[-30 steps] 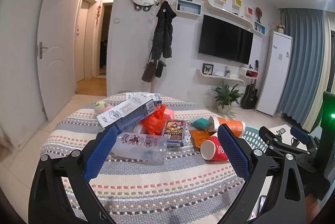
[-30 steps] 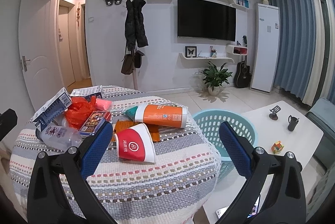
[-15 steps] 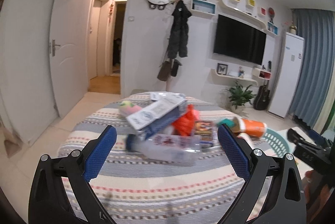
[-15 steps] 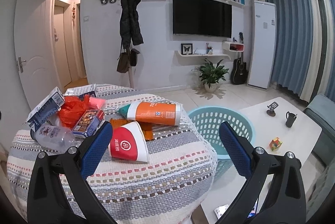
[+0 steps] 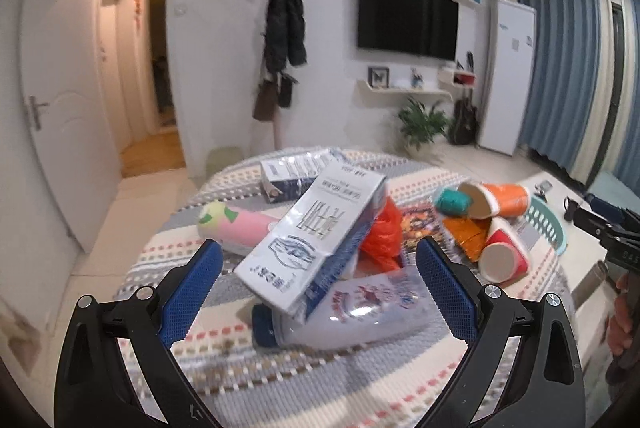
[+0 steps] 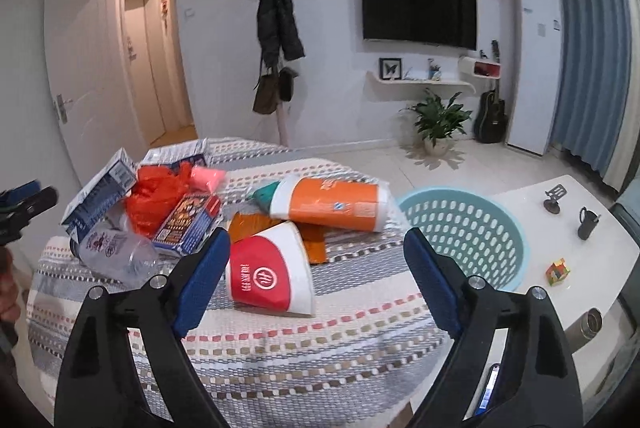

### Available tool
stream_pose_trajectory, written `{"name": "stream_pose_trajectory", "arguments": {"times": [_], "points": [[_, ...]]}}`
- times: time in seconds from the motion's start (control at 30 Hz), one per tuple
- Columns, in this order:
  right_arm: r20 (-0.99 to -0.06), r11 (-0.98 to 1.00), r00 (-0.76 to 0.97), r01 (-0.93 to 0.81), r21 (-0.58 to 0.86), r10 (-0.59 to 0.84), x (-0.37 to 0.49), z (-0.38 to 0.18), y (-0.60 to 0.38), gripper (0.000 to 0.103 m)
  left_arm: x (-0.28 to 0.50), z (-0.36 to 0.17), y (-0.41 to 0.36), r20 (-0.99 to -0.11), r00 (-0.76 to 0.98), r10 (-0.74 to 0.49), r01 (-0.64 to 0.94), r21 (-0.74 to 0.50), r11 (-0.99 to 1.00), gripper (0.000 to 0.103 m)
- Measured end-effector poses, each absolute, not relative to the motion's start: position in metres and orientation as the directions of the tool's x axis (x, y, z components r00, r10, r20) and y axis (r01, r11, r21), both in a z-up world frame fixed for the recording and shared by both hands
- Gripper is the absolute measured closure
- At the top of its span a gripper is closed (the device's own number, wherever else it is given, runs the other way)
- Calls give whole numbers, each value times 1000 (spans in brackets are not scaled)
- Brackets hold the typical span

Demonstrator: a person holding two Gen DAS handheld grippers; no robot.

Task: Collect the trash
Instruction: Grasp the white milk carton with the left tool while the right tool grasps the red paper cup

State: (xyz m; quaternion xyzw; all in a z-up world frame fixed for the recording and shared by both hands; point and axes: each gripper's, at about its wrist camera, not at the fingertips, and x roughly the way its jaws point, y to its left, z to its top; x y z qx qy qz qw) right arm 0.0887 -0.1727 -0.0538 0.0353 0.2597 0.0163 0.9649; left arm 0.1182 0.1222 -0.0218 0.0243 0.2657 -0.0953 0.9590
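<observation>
Trash lies heaped on a round table with a striped cloth (image 6: 304, 348). My left gripper (image 5: 318, 250) is open, low over the near edge. A white and blue milk carton (image 5: 320, 236) leans on a clear bottle (image 5: 352, 312) with a blue cap, just ahead between its fingers. My right gripper (image 6: 316, 238) has its jaws closing. A red and white paper cup (image 6: 268, 272) lies on its side between its fingertips, and neither pad presses on it. Behind that cup lies an orange cup (image 6: 332, 208). A teal basket (image 6: 464, 232) stands right of the table.
An orange bag (image 5: 380, 232), a pink tube (image 5: 240, 224), a snack packet (image 6: 188, 220) and a second carton (image 5: 296, 172) crowd the table's middle. A white low table (image 6: 592, 268) with a dark mug and a small cube stands beyond the basket. A hand shows at the right edge of the left wrist view.
My left gripper has swung round the table and come close to the carton and bottle. My right gripper has edged in toward the red cup, and its jaws have narrowed a little.
</observation>
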Motion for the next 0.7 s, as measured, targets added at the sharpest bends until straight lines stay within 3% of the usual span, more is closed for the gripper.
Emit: {"name": "stream_pose_trajectory", "arguments": {"times": [0.43, 0.5, 0.63, 0.7], "points": [[-607, 988, 781, -91, 124, 148, 130, -93, -166, 14, 193, -49, 118, -666, 718, -202, 290, 21, 957, 10], [-630, 987, 761, -101, 123, 156, 137, -99, -162, 14, 198, -56, 112, -693, 695, -193, 295, 29, 955, 20], [-667, 985, 725, -135, 109, 174, 148, -109, -146, 14, 201, -58, 109, -710, 681, -179, 271, 17, 963, 27], [-680, 984, 712, -150, 94, 173, 154, -112, -137, 14, 199, -54, 113, -713, 671, -203, 263, -27, 964, 37]]}}
